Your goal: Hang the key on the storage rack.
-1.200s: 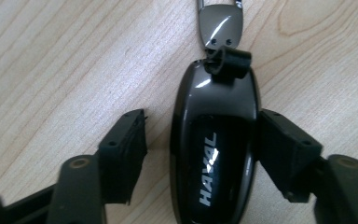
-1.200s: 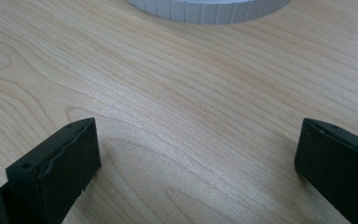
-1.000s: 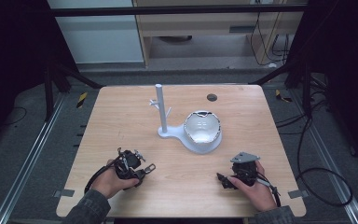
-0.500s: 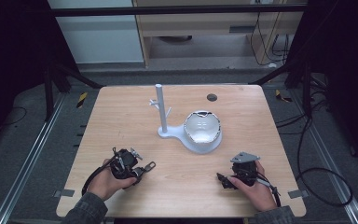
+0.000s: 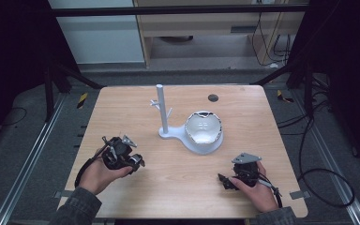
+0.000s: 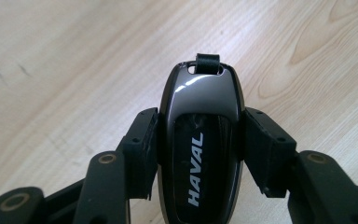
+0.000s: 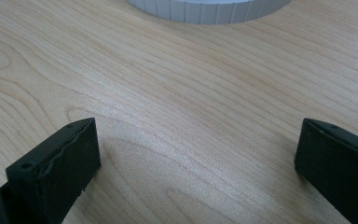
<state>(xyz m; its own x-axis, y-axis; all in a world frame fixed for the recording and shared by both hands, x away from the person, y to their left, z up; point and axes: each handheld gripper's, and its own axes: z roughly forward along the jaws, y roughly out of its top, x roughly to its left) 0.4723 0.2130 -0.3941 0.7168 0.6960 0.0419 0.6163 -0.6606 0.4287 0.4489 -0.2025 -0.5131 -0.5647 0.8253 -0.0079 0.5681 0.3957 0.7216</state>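
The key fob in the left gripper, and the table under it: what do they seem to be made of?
The key fob looks like glossy dark plastic, perhaps with a metallic coat: it throws a sharp highlight near its top. The small loop at its end looks like black leather or fabric. The table shows light wood grain, matte; solid wood or laminate, I cannot tell.

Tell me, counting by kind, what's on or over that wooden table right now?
Handheld tools: 2, the left tool and the right tool
White stands with a post and a dish: 1, the stand
Car key fobs: 1, the HAVAL fob in the left tool
Total: 4
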